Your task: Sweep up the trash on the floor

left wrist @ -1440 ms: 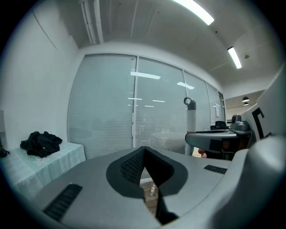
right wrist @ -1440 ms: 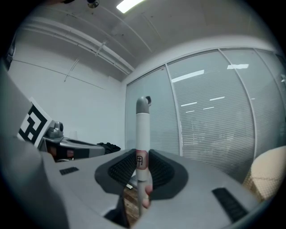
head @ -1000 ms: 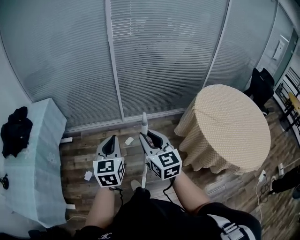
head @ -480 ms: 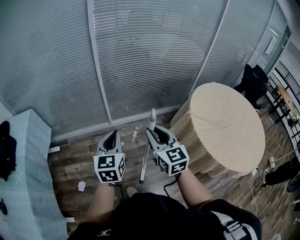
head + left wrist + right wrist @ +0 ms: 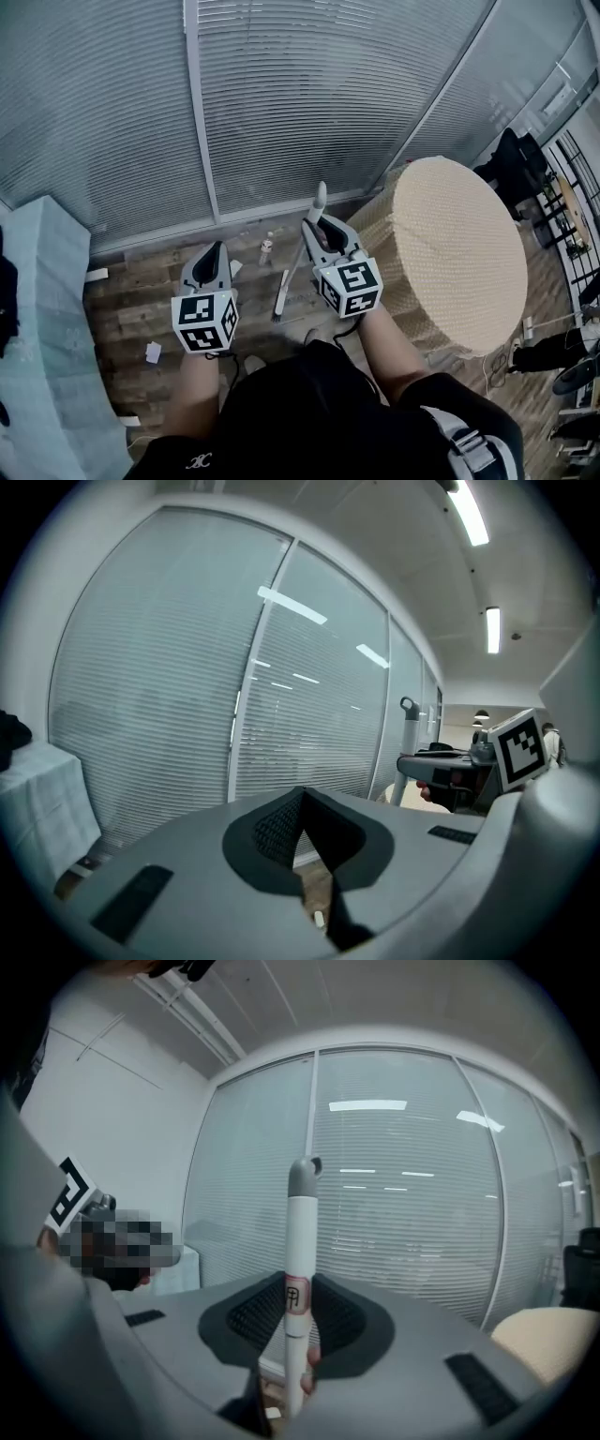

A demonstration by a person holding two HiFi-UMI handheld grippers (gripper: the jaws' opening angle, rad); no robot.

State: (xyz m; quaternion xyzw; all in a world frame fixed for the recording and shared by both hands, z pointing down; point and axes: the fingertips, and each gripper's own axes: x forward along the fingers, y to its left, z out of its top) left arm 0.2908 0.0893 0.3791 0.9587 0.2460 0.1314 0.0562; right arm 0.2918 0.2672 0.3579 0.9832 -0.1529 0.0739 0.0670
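A brown wood-plank floor (image 5: 131,314) runs up to a glass wall with grey horizontal blinds (image 5: 281,94), and a round table under a beige cloth (image 5: 459,244) stands at the right. The right gripper (image 5: 314,225) is clamped on a white broom handle with a grey cap (image 5: 300,1232), which slopes down to the floor, while the left gripper (image 5: 214,248) has its jaws pressed together on nothing. A small clear bottle (image 5: 266,248) lies on the planks between the two grippers, and a white paper scrap (image 5: 153,352) lies left of the left gripper.
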